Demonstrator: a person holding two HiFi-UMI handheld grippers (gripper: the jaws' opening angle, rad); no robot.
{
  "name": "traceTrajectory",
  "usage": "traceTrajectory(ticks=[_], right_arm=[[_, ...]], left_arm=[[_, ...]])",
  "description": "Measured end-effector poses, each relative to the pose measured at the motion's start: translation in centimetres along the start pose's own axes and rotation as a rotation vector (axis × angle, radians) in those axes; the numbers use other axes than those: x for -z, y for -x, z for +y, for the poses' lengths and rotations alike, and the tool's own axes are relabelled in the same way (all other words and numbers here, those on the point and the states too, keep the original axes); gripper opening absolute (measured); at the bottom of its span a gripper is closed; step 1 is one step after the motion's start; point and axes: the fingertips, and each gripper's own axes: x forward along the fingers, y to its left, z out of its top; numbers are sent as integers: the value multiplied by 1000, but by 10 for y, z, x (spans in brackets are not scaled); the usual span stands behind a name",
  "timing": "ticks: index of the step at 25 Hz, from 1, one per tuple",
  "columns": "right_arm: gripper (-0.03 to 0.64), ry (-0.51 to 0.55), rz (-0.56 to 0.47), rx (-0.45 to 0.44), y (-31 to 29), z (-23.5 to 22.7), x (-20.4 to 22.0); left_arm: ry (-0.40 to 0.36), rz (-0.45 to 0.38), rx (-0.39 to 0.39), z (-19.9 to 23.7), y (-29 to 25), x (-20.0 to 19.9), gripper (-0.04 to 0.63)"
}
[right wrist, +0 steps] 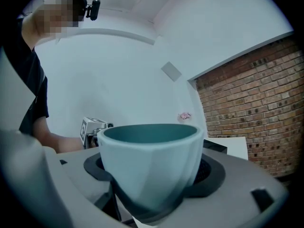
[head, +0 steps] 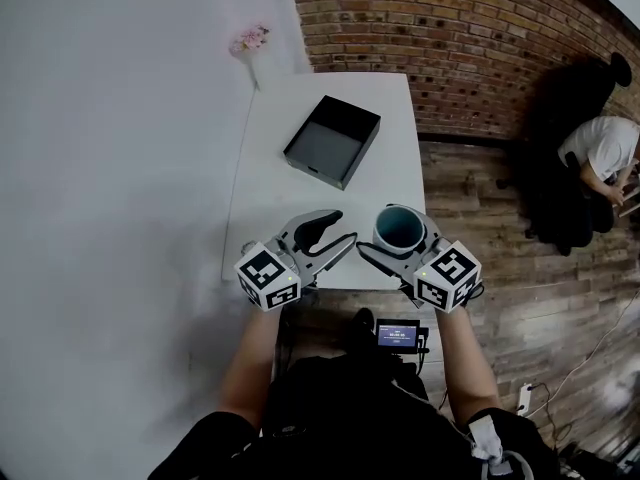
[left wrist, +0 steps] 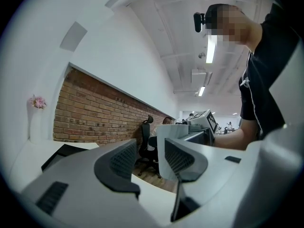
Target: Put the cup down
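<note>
A pale blue cup [head: 400, 226] with a dark teal inside stands upright between the jaws of my right gripper [head: 397, 240], which is shut on it over the near right corner of the white table [head: 300, 188]. In the right gripper view the cup [right wrist: 149, 160] fills the middle, with the dark pads [right wrist: 211, 171] pressed on both sides and its base hidden. I cannot tell whether it touches the table. My left gripper [head: 345, 226] is just to the cup's left, open and with nothing in it. In the left gripper view [left wrist: 149, 163] the cup [left wrist: 168, 139] shows beyond the gap.
A black open tray [head: 332, 140] lies at the far middle of the table. A pink flower in a white vase [head: 250, 43] stands at the far left corner. A brick wall [head: 450, 28] runs behind, and a person [head: 600, 153] sits at the right on the wooden floor.
</note>
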Motion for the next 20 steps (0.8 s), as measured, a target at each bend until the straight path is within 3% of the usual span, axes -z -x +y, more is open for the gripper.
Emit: traceTrajectory(ticks=[9,20], right_arm=[[403,5,-7,-27,-6,-43,-16],[403,26,-2,-47,-7,-41,-24]], left_arm=[[-3,-1,-49,31,-28,-10,176],[0,-16,-65,31,-28,-18,176]])
